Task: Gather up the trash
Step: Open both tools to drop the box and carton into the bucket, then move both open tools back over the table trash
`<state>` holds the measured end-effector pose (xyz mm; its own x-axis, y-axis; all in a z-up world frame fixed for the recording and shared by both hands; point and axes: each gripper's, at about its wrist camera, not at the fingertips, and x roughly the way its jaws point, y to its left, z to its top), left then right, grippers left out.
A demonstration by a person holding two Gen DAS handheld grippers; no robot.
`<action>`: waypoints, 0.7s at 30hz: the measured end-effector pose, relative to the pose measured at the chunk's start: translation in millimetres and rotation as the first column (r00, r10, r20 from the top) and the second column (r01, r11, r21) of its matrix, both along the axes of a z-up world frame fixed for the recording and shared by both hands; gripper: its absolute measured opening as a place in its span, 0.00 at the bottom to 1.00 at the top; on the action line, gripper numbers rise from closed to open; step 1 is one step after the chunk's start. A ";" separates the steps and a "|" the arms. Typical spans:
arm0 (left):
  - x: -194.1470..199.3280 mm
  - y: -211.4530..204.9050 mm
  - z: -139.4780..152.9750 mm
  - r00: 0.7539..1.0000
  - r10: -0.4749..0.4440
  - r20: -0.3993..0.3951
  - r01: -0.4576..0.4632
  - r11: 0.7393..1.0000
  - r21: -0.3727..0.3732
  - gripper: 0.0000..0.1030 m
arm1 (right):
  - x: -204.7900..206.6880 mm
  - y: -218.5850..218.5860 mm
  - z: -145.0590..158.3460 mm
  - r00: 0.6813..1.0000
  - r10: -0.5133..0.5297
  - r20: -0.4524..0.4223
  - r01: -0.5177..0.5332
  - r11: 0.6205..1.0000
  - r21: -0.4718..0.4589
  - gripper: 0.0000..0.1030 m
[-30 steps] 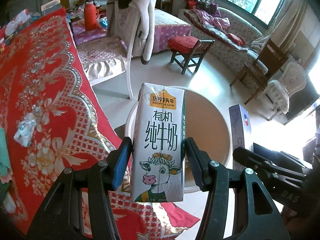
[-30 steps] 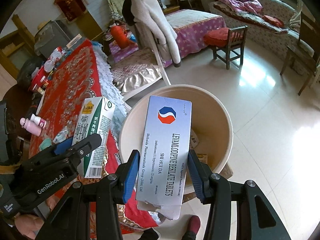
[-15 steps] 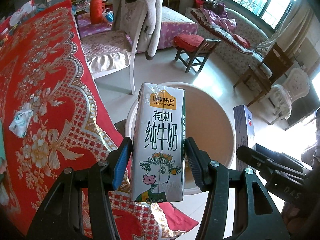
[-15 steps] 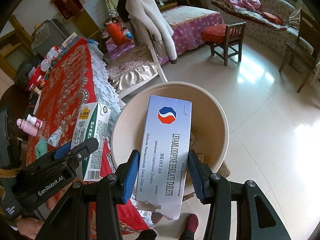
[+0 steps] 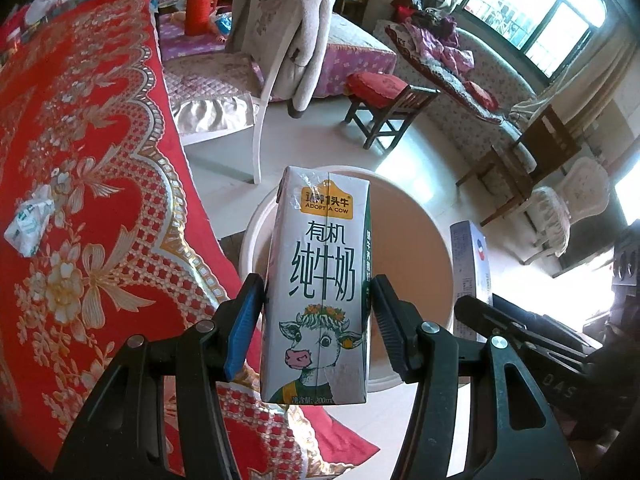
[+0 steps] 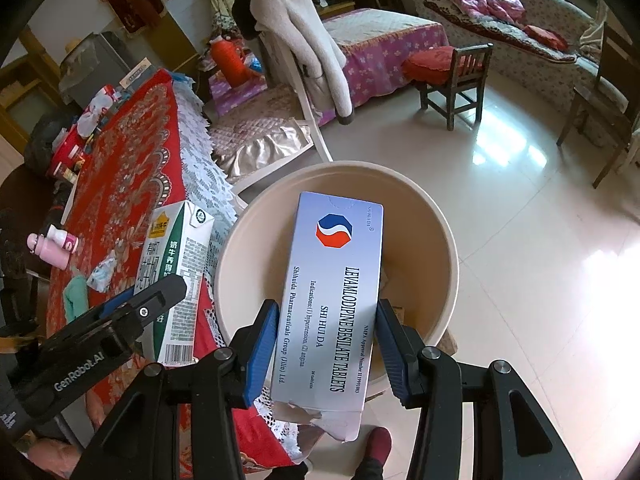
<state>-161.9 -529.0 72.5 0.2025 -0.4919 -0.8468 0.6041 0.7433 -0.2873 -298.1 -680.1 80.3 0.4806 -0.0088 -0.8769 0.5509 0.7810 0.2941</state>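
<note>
- Two claws we hold over a beige bin (image 6: 440,240) beside the red tablecloth (image 5: 80,160).
- Our left claw (image 5: 318,308) clamps a milk carton (image 5: 320,280) upright.
- Our right claw (image 6: 326,330) clamps a tablet box (image 6: 332,280) above the bin.
</note>
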 end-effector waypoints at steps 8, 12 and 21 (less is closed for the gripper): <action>0.2 2.1 1.4 1.000 0.001 -0.009 -0.001 1.000 -0.018 0.53 | 0.0 1.1 -0.8 1.000 0.005 -0.002 -0.005 1.000 -0.007 0.45; 1.5 7.5 4.9 1.000 0.012 -0.010 -0.013 0.999 -0.046 0.64 | -0.3 2.1 1.1 1.000 -0.008 -0.003 0.008 1.000 -0.020 0.47; 1.2 19.8 10.5 0.999 0.049 0.019 -0.048 0.998 -0.030 0.67 | 3.5 5.4 -1.2 1.000 0.002 -0.012 -0.002 1.000 -0.010 0.50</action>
